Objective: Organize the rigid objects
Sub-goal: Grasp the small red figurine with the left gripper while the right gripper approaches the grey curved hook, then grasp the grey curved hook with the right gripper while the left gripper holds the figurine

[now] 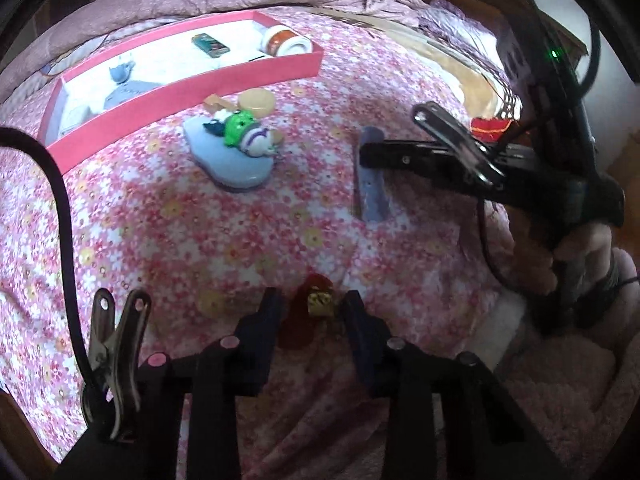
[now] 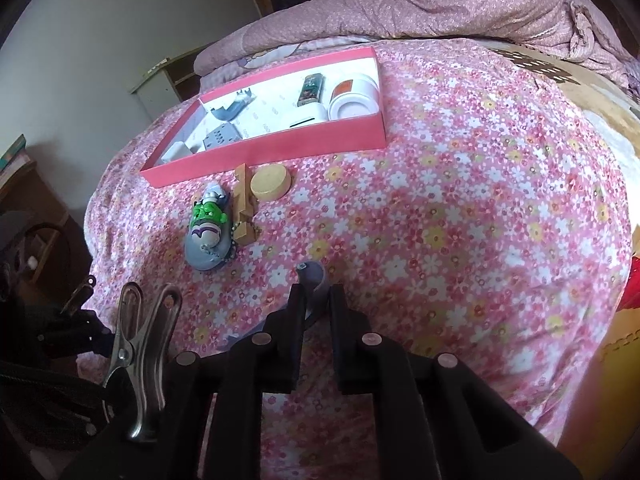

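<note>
A pink box (image 1: 224, 82) (image 2: 280, 148) sits at the far side of the flowered bedspread, with several small items inside. In front of it lie a blue oval piece (image 1: 228, 160) (image 2: 204, 252) with a green toy figure (image 1: 240, 128) (image 2: 208, 214) on it, a round yellow disc (image 1: 258, 102) (image 2: 271, 182) and a wooden piece (image 2: 242, 204). My left gripper (image 1: 312, 304) has a red object with a gold tag (image 1: 308, 312) between its fingers. My right gripper (image 2: 316, 292) (image 1: 366, 154) is closed around a grey-blue curved piece (image 2: 314, 280) (image 1: 372, 196) on the bedspread.
A rumpled purple quilt (image 2: 440, 4) lies behind the box. A red item (image 1: 490, 126) lies at the bed's right edge. A furry pink surface (image 1: 560, 380) is at the lower right in the left wrist view. Dark furniture (image 2: 36, 248) stands left of the bed.
</note>
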A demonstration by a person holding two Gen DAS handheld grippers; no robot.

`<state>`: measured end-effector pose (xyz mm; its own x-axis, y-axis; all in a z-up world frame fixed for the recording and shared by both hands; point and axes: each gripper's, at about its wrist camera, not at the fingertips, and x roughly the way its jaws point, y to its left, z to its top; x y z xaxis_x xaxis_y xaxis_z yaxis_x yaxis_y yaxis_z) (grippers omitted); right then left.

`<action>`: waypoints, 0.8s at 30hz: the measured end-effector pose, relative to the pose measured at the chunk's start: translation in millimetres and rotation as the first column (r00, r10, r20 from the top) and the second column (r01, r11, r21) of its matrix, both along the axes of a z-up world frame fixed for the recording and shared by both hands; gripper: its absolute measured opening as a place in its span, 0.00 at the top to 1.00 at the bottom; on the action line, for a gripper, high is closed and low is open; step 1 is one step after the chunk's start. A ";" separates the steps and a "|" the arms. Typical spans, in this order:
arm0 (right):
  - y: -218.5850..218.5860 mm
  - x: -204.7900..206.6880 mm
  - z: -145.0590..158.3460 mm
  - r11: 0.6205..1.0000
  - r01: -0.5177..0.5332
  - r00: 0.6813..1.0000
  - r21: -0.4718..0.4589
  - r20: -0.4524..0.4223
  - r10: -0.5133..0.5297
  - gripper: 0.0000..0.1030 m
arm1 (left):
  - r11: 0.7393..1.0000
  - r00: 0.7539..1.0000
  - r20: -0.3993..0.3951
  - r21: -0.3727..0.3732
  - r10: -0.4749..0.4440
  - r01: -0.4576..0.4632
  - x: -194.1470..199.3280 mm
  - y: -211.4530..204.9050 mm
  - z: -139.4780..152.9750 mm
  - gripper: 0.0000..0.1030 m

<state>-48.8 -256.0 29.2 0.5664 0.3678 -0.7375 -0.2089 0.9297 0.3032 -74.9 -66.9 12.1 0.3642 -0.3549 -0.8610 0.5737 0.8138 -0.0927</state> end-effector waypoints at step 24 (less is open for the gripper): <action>26.8 9.8 6.5 0.998 -0.067 0.998 -0.016 0.015 0.067 0.88 | 0.916 0.904 0.145 -0.049 0.402 -0.399 64.4 74.8 12.9 0.77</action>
